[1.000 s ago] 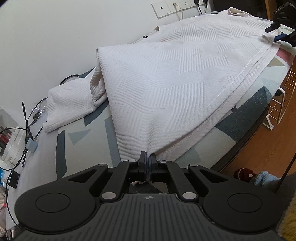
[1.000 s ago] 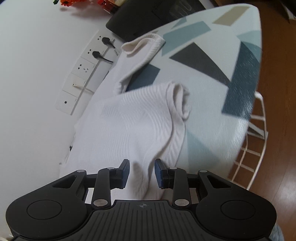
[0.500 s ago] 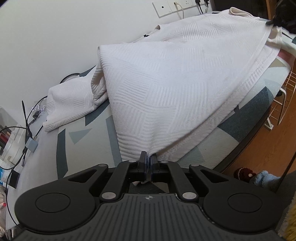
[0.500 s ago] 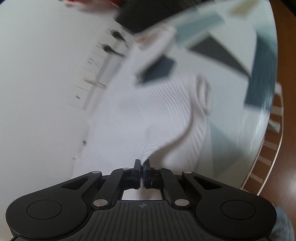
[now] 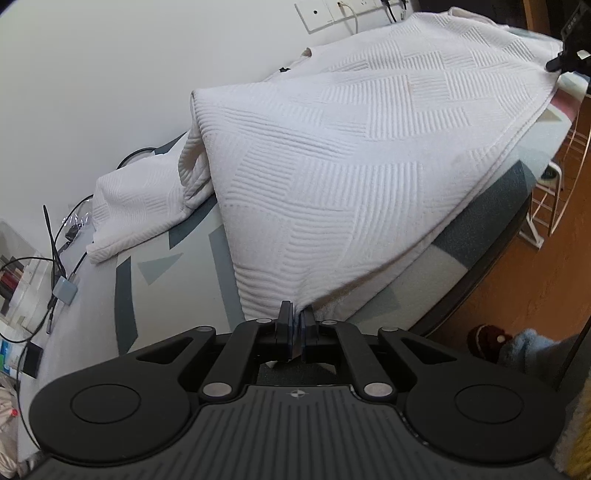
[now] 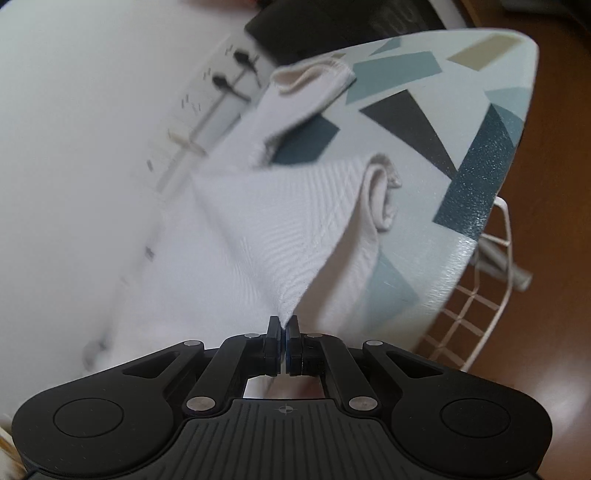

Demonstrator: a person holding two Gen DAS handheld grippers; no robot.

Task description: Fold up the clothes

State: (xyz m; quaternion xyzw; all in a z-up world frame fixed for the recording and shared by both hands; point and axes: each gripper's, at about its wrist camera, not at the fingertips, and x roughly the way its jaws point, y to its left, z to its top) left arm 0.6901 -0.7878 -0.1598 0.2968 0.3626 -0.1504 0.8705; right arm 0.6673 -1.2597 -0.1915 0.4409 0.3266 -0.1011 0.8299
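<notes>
- Draping over the ironing board (image 5: 491,218), the white textured garment (image 5: 332,166) covers most of the board's top, one sleeve trailing toward the wall side.
- Left gripper (image 5: 294,325) is clenched on the hem at the board's near edge.
- Right gripper (image 6: 283,334) is pinching a pulled-up fabric corner near the board's tip.
- Soft, limp and light by the look of it: best held at hem corners, kept taut.

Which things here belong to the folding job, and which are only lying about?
For the job:
- white garment
- ironing board
- left gripper
- right gripper

Only lying about:
- wall sockets
- cables
- wire rack
- blue cloth on floor
</notes>
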